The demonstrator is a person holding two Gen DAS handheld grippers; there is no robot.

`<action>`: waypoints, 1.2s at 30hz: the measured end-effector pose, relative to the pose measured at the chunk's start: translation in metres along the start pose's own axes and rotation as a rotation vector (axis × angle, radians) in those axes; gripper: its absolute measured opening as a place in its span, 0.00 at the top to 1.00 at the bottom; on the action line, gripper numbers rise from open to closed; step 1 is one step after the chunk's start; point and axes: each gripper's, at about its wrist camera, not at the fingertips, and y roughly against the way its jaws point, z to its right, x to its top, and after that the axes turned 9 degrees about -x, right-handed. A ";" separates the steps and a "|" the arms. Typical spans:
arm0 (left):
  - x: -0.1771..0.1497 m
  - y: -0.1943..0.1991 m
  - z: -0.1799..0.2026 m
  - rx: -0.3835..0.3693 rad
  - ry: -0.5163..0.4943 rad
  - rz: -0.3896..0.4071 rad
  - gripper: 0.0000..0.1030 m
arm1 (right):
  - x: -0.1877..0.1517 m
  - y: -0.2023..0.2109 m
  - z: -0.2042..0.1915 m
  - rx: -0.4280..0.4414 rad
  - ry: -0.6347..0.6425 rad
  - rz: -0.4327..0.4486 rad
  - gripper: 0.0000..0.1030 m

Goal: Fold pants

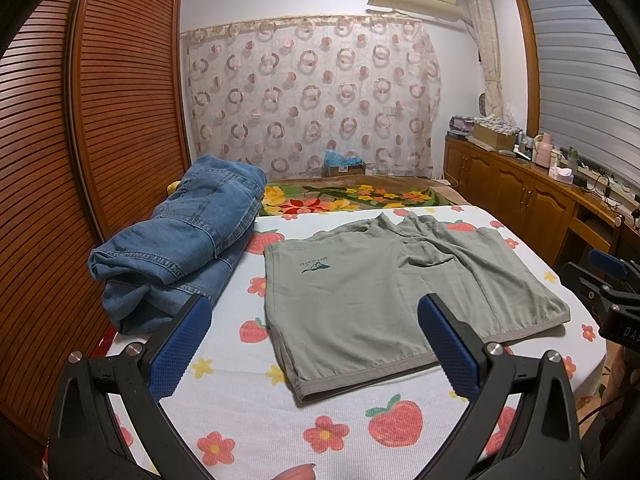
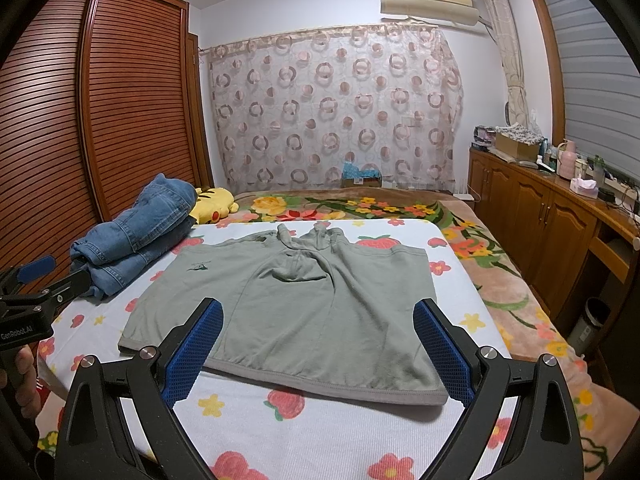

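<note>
Grey-green shorts (image 1: 384, 292) lie spread flat on a white strawberry-print sheet (image 1: 256, 412), leg hems toward me and waistband at the far end. They also show in the right wrist view (image 2: 304, 312). My left gripper (image 1: 316, 320) is open and empty, hovering above the near left part of the shorts. My right gripper (image 2: 318, 324) is open and empty, above the near hem. The right gripper's body shows at the left wrist view's right edge (image 1: 608, 280), and the left gripper's body shows at the right wrist view's left edge (image 2: 36, 292).
A pile of blue jeans (image 1: 188, 232) lies on the bed left of the shorts, also in the right wrist view (image 2: 136, 232). A yellow plush toy (image 2: 214, 202) lies behind it. A slatted wooden wardrobe (image 1: 80, 140) stands left. A cluttered wooden cabinet (image 2: 540, 208) stands right.
</note>
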 end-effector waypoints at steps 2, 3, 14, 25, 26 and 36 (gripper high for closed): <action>0.000 0.000 0.000 -0.001 0.000 0.000 0.00 | 0.000 0.000 0.000 -0.001 0.001 0.000 0.06; 0.000 0.001 0.000 -0.001 0.000 -0.001 0.00 | 0.000 0.000 0.000 0.000 0.001 0.001 0.06; 0.015 0.019 0.016 0.002 0.002 -0.002 0.00 | 0.001 0.001 0.000 -0.001 0.000 0.004 0.06; 0.000 -0.006 0.012 0.003 0.004 -0.055 0.00 | -0.001 -0.005 0.002 0.003 0.017 -0.003 0.06; 0.000 -0.008 0.011 0.003 0.002 -0.058 0.00 | -0.002 -0.006 0.002 0.002 0.022 -0.003 0.06; -0.011 -0.033 -0.009 -0.054 0.003 -0.128 0.00 | -0.006 -0.018 0.014 -0.004 0.054 -0.048 0.18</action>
